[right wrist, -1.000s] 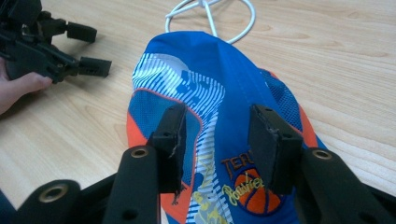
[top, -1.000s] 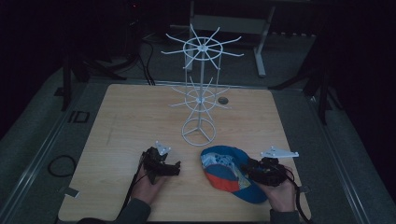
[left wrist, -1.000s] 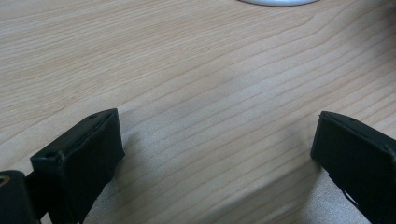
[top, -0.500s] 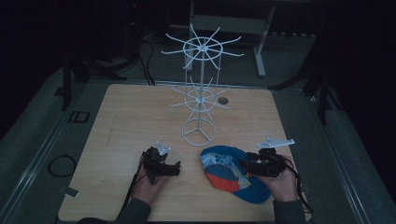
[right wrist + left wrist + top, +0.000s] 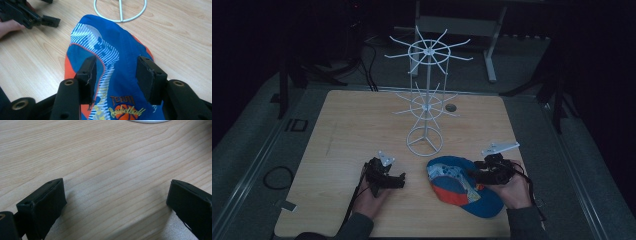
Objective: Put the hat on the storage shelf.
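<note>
A blue and orange cap (image 5: 460,188) with white stripes and a basketball print lies on the wooden table (image 5: 357,125), near its front right. My right gripper (image 5: 473,176) is low over the cap (image 5: 110,52), open, with one jaw on each side of a raised fold of the crown. To the cap's left, my left gripper (image 5: 399,181) rests on the wood, open, with nothing between its jaws (image 5: 116,192). It also appears at the top left of the right gripper view (image 5: 47,21), held by a hand.
A white wire display stand (image 5: 426,107) with two tiers of radiating arms rises behind the cap; its ring base (image 5: 120,10) sits just beyond the cap. A small round hole (image 5: 451,107) lies in the table's far side. Cables trail off the front edge.
My right gripper has moved left and forward from the cap's right edge to over its crown. The left gripper has stayed where it was.
</note>
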Demonstrator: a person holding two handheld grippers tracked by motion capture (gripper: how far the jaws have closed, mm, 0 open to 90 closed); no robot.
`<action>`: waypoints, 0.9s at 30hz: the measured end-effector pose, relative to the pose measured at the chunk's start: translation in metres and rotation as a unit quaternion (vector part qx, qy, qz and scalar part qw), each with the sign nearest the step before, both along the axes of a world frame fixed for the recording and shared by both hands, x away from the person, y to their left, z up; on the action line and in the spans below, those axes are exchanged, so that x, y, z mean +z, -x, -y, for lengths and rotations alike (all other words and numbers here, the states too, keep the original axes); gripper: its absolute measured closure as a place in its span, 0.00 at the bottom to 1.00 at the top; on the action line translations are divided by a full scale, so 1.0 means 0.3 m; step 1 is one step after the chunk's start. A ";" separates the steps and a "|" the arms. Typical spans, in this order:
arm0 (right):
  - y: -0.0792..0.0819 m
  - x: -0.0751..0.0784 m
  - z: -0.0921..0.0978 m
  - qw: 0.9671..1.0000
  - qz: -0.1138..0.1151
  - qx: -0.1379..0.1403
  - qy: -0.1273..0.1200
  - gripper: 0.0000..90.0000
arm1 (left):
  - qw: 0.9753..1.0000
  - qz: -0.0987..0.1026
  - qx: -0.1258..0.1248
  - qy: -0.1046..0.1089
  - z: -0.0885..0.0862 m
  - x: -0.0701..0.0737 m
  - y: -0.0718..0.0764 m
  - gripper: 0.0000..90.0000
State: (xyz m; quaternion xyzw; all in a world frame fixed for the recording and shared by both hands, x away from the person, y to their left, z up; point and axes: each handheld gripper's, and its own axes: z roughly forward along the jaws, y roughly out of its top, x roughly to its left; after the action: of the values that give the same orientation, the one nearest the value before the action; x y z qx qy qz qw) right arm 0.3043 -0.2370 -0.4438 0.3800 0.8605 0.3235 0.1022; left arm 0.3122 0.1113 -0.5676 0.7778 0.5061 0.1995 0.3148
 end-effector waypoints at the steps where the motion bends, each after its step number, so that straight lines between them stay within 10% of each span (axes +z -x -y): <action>1: -0.005 0.000 -0.002 1.000 0.001 0.003 0.005 0.56 | 1.000 0.000 0.000 0.000 0.000 0.000 0.000 0.03; 27: -0.107 0.038 -0.086 0.997 -0.013 0.069 0.030 0.52 | 1.000 0.000 0.000 0.000 0.000 0.000 0.000 0.03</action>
State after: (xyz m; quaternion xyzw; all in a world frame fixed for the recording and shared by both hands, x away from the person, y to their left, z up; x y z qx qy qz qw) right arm 0.3363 -0.2112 -0.4324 0.3205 0.8954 0.2985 0.0801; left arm 0.3121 0.1113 -0.5675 0.7781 0.5058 0.1992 0.3146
